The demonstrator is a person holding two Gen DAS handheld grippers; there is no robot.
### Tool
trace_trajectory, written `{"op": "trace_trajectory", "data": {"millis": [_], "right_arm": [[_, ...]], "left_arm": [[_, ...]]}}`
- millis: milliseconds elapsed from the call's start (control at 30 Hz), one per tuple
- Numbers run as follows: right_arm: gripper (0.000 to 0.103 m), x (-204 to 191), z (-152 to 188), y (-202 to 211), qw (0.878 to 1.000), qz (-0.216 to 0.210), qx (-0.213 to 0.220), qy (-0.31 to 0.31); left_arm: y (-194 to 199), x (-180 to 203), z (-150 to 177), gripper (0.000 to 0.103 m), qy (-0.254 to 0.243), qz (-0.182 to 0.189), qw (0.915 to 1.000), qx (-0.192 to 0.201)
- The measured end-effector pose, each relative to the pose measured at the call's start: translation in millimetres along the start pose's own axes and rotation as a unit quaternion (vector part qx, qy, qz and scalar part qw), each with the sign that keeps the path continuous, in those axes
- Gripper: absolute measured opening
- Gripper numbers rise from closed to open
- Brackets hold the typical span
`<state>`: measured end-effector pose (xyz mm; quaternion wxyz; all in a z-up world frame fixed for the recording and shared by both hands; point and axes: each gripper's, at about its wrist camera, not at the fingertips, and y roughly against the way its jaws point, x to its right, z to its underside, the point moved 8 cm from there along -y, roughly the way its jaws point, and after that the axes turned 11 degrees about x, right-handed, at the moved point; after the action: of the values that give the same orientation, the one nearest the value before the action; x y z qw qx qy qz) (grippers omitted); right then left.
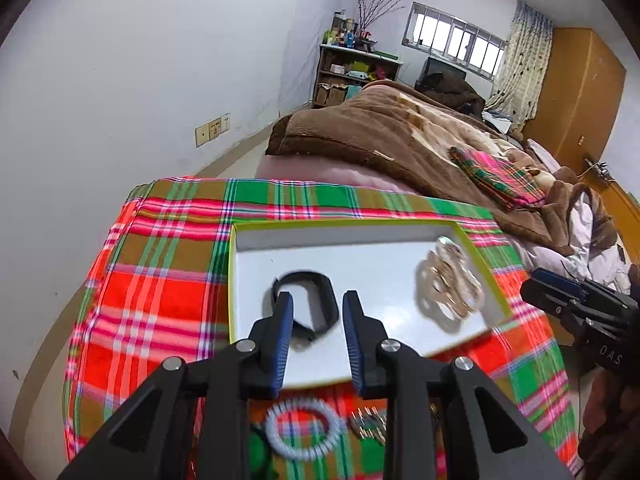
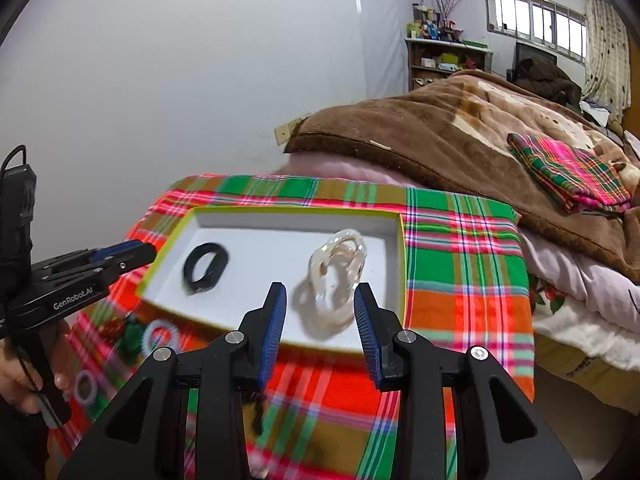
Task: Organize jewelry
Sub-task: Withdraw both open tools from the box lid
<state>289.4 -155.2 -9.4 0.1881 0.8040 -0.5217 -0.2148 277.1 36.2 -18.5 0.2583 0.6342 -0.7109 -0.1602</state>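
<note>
A white tray with a yellow-green rim [image 1: 240, 264] [image 2: 168, 248] lies on a plaid cloth. In it lie a black bracelet [image 1: 320, 284] [image 2: 206, 266] and a pile of clear and gold bangles [image 1: 450, 284] [image 2: 338, 276]. My left gripper [image 1: 318, 300] is open and empty, hovering over the tray's near side above the black bracelet. My right gripper [image 2: 320, 292] is open and empty, just in front of the bangles. A white beaded bracelet [image 1: 302, 432] [image 2: 160, 334] and small gold pieces [image 1: 368, 426] lie on the cloth in front of the tray.
The plaid cloth [image 1: 160, 300] [image 2: 460, 280] covers the end of a bed. A brown blanket [image 1: 380, 132] and a folded plaid cloth [image 2: 568, 176] lie beyond it. A pale ring [image 2: 86, 388] and green item [image 2: 130, 340] lie at the left.
</note>
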Motion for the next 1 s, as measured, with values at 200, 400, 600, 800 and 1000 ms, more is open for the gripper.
{"op": "trace_trajectory", "data": {"millis": [200,400,600,800,1000], "right_arm": [[0.036,-11.5,16.9,37.8,1.0,-0.018,0.009,-0.012],[0.036,-28.7,39.4,68.8,0.999,-0.033,0.013,-0.001],[0.036,-41.7,66.2,88.5,0.999,-0.042,0.005,0.008],[0.036,-50.4,90.8,101.3,0.999,-0.05,-0.003,0.006],[0.036,-53.1,108.6,101.7,0.998,-0.054,-0.016,0.005]], "left_arm": [[38.1,7.0,14.9,0.027,0.008,0.004,0.9999,0.011],[70.2,12.0,34.1,0.027,0.017,0.007,0.9997,0.018],[98.4,11.2,59.2,0.027,0.026,0.003,0.9994,0.022],[123.1,6.7,80.8,0.027,0.028,-0.007,0.9992,0.028],[135.7,-2.3,97.1,0.027,0.033,-0.019,0.9989,0.028]]}}
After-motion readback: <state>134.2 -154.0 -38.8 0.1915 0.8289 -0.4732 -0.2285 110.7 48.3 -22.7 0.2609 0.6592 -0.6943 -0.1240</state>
